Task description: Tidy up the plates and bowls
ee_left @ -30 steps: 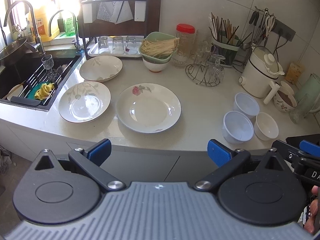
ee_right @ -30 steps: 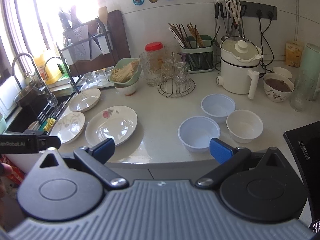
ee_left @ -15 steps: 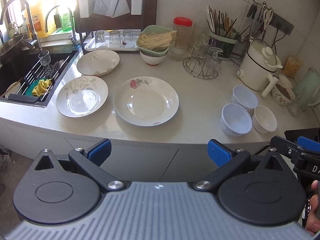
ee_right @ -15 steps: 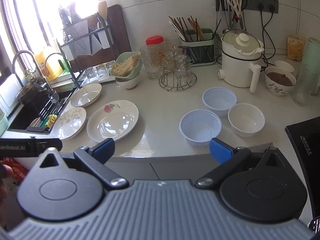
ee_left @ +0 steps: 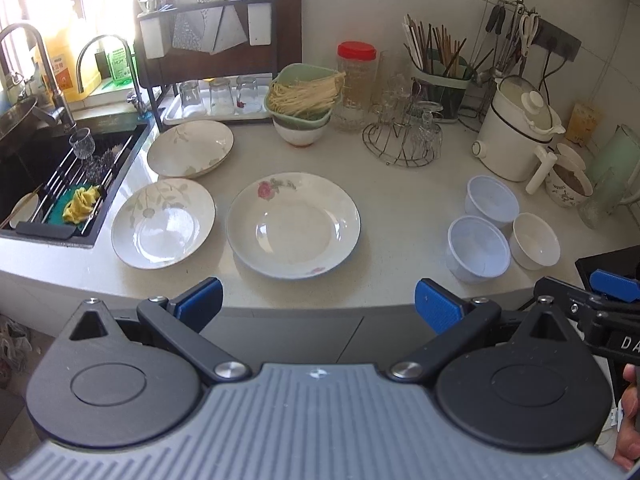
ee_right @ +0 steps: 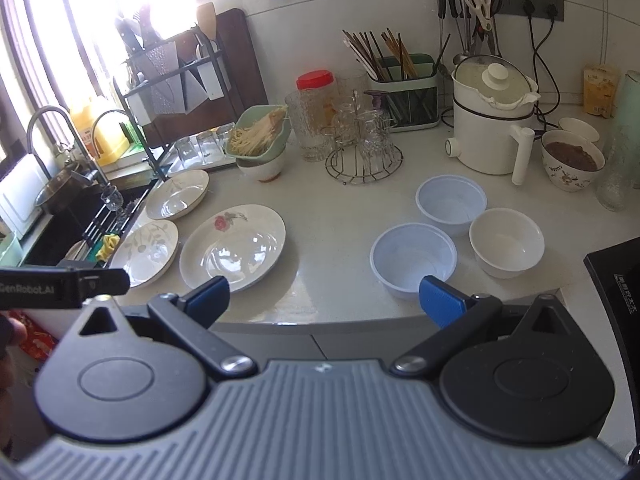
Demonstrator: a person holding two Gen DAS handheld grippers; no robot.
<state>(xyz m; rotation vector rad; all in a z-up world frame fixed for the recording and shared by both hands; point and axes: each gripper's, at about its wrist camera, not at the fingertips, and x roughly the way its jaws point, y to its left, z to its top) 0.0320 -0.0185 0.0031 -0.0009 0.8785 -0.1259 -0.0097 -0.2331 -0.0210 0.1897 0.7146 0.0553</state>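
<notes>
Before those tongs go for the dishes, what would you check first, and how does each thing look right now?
1. Left tongs open and empty: ok.
2. Right tongs open and empty: ok.
3. Three plates lie apart, none stacked: rose plate, leaf plate, far plate: ok.
4. Three small bowls empty: two plastic bowls, white bowl: ok.
5. Counter bare between plates and bowls: ok.
6. Plates dry enough to grip: cannot tell.

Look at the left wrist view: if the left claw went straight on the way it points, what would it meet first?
Probably the rose-patterned plate. The left claw is open, short of the counter edge, and that plate lies directly ahead between its fingers. Depth is unclear, so it might pass above the plate.
</notes>
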